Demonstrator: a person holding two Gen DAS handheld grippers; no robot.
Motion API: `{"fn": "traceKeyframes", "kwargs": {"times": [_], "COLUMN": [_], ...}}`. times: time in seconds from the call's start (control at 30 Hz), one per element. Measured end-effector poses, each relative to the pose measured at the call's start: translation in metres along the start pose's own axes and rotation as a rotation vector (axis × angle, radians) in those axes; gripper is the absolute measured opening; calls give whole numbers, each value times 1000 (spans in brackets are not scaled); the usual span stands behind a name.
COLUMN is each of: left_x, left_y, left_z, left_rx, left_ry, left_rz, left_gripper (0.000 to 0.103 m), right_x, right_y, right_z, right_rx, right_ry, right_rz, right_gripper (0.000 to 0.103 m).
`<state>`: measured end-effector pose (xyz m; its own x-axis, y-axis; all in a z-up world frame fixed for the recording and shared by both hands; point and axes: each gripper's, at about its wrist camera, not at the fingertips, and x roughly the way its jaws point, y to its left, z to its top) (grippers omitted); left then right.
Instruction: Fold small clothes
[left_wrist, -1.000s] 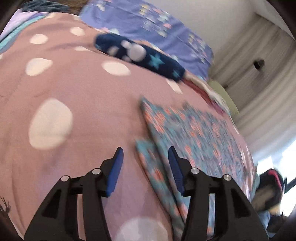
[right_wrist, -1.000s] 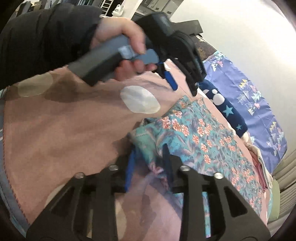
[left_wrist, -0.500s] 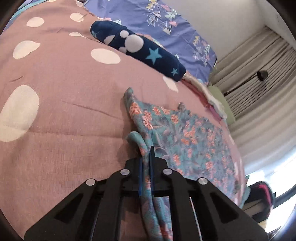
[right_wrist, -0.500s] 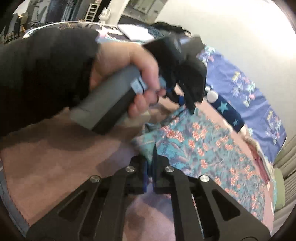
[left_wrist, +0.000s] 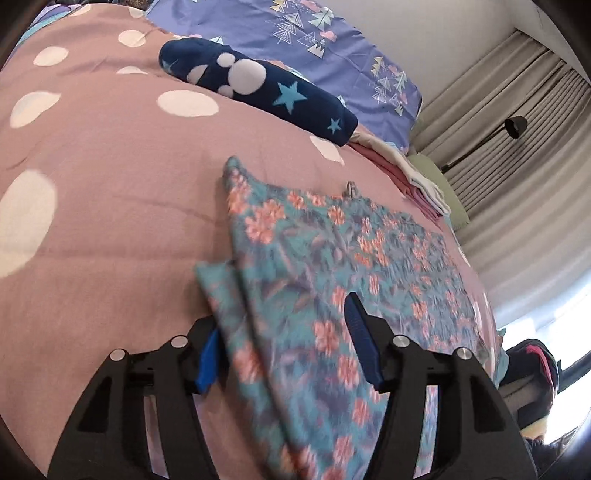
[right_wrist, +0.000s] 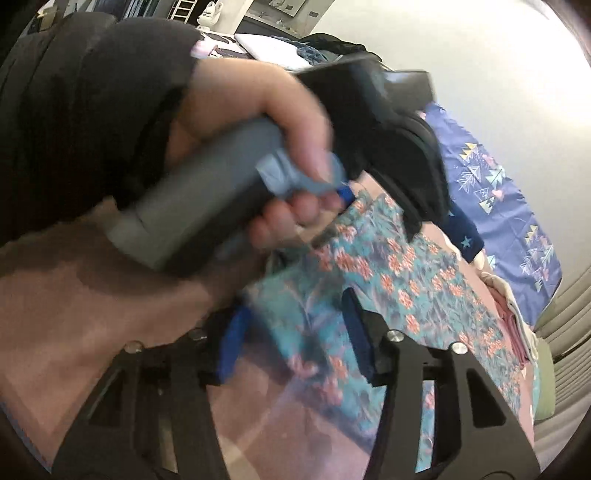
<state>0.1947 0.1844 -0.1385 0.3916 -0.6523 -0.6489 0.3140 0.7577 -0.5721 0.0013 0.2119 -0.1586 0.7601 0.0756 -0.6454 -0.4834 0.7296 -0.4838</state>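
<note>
Both grippers, left (left_wrist: 284, 341) and right (right_wrist: 293, 336), have just been opening from clenched. Floral garment (left_wrist: 332, 258) lies released between the parted jaws, spreading toward 1 o'clock.

Bed with pink, white-dotted cover (left_wrist: 110, 177). Floral garment (left_wrist: 332, 266) lies flat on it; beyond the garment, a navy star-patterned roll (left_wrist: 280, 96); to its right, apparently folded pink-and-white cloths (left_wrist: 417, 184).
</note>
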Motion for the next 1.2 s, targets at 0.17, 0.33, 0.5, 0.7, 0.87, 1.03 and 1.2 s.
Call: {"fn": "traceKeyframes", "kwargs": {"times": [0.17,0.33,0.5,0.7,0.87,1.03,1.2], "left_x": [5,-13,-20,-12,-5,16,52], "left_y": [17,-14,-45,-84,-115,-158,-206], "left_z": [16,21,30,34,39,40,35], "left_rx": [-191,-107,-77,-17,14,66,111], "left_ry": [-11,-51,-58,-62,-68,-66,-51], "left_rz": [-5,13,15,46,48,35,3], "left_gripper": [8,8,8,8,8,8,8], "right_x": [-7,-41,-61,-80,-93,-108,-116], "right_y": [-23,-64,-96,-133,-172,-209,-244], "right_z": [-1,-11,-25,-47,-72,-106,-152], "right_rx": [96,256,388,543,667,757,845], "right_ry": [-29,-126,-159,-177,-211,-248,-239], "right_rz": [51,86,140,214,237,229,184], "right_gripper": [5,4,4,4,4,4,4]}}
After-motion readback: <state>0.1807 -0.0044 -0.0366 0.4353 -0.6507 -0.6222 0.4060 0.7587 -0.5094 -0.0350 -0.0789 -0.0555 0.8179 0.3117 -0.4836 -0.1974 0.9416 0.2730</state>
